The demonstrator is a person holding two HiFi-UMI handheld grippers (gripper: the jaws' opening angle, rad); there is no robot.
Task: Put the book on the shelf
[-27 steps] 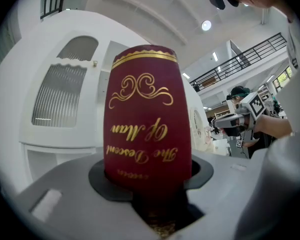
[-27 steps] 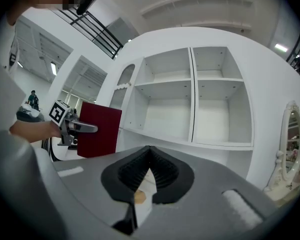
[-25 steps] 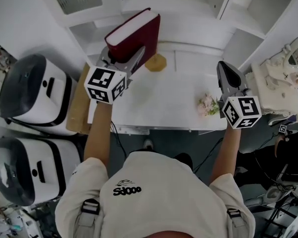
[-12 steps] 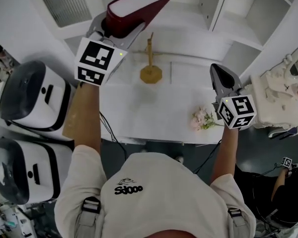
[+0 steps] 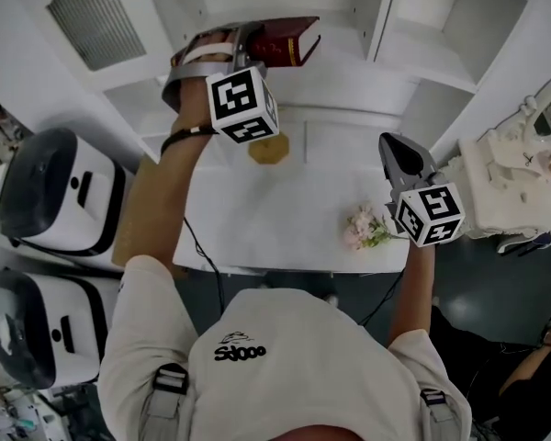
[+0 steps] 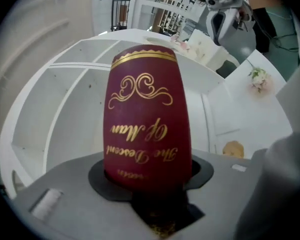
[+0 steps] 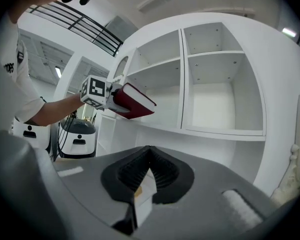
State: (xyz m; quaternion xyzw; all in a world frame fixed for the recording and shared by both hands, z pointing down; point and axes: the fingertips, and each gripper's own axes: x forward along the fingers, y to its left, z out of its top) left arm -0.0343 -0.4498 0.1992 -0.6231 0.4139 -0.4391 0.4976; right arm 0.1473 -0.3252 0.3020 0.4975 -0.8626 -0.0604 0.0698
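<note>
My left gripper [image 5: 250, 48] is clamped on the book [image 5: 290, 44], up at the shelf [image 5: 349, 67] but not yet set in, approx halfway thru; right gripper [image 5: 397, 151] shut w/ nothing in it.

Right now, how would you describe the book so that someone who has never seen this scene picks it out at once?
Start at the white shelf unit behind the table. Before its left compartments, the left hand-held gripper holds up the book. It is dark red with gold lettering, the only deep colour against the white shelves.
</note>
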